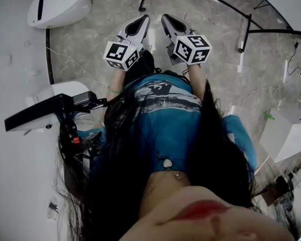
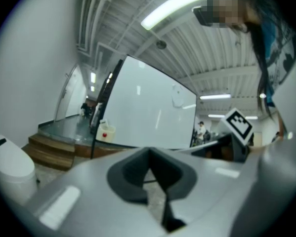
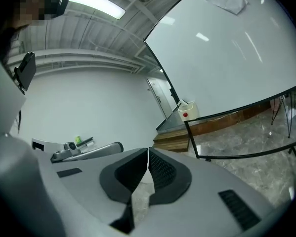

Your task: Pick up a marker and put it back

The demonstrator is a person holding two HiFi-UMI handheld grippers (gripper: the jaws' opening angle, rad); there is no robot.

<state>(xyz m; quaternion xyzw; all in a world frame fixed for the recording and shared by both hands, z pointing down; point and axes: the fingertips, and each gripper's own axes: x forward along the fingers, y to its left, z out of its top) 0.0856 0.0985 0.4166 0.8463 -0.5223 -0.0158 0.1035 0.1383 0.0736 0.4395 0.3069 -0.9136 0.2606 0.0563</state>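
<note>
- While the left gripper (image 1: pixel 140 22) and right gripper (image 1: pixel 168 20) were held side by side, just apart, in front of the person's shirt (image 1: pixel 165 119), both sat over the marble floor (image 1: pixel 90 49).
- Left gripper: jaws pressed together, nothing between them.
- Right gripper: same (pads met at the tips), empty.
- Whiteboard (image 3: pixel 227 68) stood ahead.
- Marker: couldn't tell where it was in any view.

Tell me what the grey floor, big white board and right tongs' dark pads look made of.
Grey veined floor: polished stone or stone-look tile, judging by veins and sheen. Large white board in a black frame: glossy panel that mirrors ceiling lights. Dark pads of the shut right tongs: likely matte rubber, with a fine raised grid.
</note>
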